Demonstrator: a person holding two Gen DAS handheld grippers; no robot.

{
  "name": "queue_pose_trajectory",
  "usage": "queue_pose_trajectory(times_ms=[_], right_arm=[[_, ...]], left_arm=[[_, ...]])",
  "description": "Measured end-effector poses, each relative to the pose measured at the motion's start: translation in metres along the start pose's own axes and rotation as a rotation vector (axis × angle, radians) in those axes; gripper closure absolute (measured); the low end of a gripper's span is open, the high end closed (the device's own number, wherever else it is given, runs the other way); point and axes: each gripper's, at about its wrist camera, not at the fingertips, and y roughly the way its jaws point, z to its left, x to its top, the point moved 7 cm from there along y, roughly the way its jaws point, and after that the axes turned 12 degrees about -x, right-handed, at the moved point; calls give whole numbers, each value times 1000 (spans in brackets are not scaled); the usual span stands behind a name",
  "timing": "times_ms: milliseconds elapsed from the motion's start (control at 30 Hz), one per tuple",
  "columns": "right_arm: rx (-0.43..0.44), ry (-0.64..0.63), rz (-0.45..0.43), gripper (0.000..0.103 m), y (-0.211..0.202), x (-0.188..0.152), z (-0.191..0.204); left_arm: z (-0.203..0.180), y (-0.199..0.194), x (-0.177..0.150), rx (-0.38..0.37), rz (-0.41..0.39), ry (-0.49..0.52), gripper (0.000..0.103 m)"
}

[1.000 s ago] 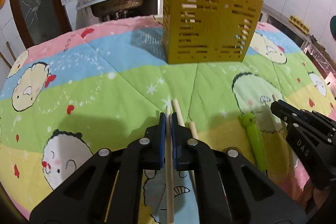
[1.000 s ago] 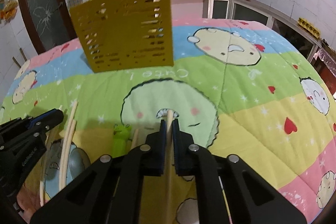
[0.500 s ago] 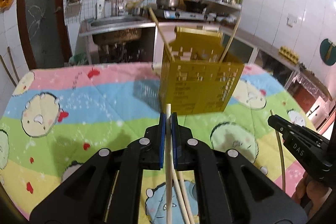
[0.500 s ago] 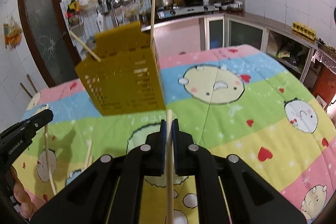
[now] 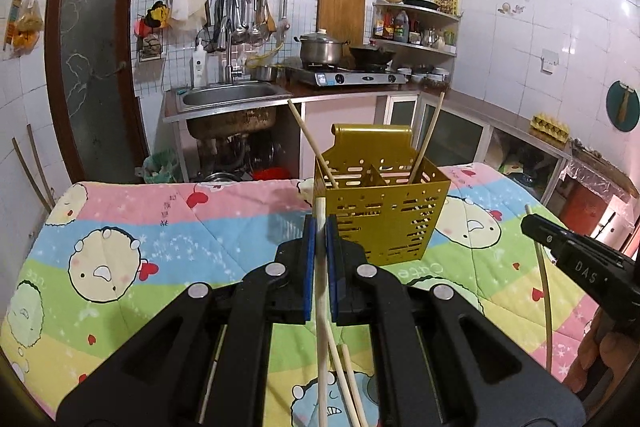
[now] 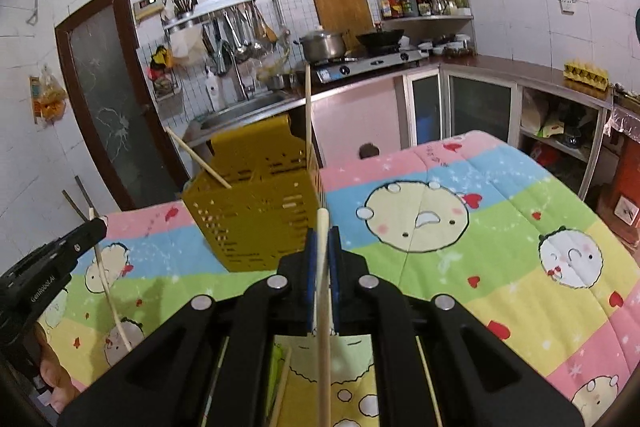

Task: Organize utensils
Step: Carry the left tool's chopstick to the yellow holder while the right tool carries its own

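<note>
A gold slotted utensil holder (image 5: pixel 384 215) stands on the cartoon quilt, also in the right wrist view (image 6: pixel 256 211); two chopsticks lean out of it. My left gripper (image 5: pixel 319 227) is shut on a pale chopstick (image 5: pixel 321 327), held upright above the quilt, short of the holder. My right gripper (image 6: pixel 322 239) is shut on another chopstick (image 6: pixel 324 327), raised to the right of the holder. Each gripper shows in the other's view: the right gripper at the right edge (image 5: pixel 576 263), the left gripper at the left edge (image 6: pixel 52 267).
Loose chopsticks (image 5: pixel 352 383) lie on the quilt (image 5: pixel 168 239) below my left gripper. A green utensil (image 6: pixel 276 367) and a chopstick lie below my right gripper. Behind the table are a sink (image 5: pixel 228 99), a stove and cabinets.
Both grippers have risen from the quilt with their chopsticks and tilted up. The holder now sits lower and farther in both views, with its open top visible.
</note>
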Motion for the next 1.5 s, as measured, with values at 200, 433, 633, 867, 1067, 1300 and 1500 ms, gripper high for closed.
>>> queue_pose_trajectory(times_ms=[200,433,633,867,1067,1300,1500], right_arm=[[4,-2,-38,97,-10,9,-2],[5,-4,-91,97,-18,22,-1],[23,-8,-154,97,-23,46,11],[42,-18,-287,97,-28,91,30],[70,-2,-391,97,-26,131,44],[78,12,-526,97,-21,173,55],[91,36,-588,97,-4,201,65]], left_arm=[[1,-3,4,8,-20,7,99],[1,-12,15,4,-59,15,99],[-2,-21,37,-2,-114,33,99],[-6,-27,78,-9,-190,48,99],[-17,-29,121,-16,-252,75,99],[-33,-30,171,-23,-345,106,99],[-44,-23,197,-25,-415,129,99]])
